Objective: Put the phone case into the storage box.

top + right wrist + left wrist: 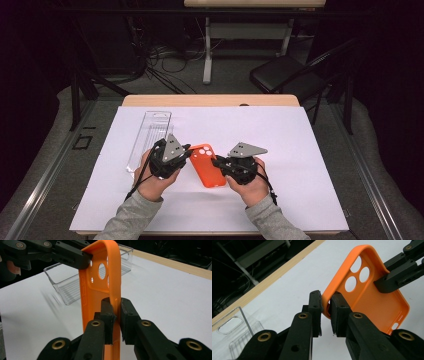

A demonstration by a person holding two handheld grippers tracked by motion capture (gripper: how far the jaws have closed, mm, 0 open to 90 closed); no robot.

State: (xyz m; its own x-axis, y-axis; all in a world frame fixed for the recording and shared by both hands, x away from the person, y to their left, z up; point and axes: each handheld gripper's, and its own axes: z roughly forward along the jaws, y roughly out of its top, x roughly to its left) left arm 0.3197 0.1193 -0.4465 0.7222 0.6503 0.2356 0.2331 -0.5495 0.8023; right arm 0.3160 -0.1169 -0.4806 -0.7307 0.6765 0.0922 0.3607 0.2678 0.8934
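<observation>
An orange phone case (207,170) with round camera holes is held between both grippers over the white sheet (300,150). In the left gripper view, my left gripper (326,299) is shut on one long side rim of the case (372,300), near the camera holes. The right gripper (384,282) grips the opposite rim. In the right gripper view, my right gripper (116,302) is shut on the case's edge (86,295), which stands on its side. The left gripper (82,258) clamps the far rim there. From above, the left gripper (189,151) and right gripper (215,161) flank the case.
A clear plastic tray (149,137) lies on the sheet just left of the left hand, seen also as the tray (62,287) behind the case. The wooden table edge (210,100) runs along the back. A black chair (285,72) stands beyond it.
</observation>
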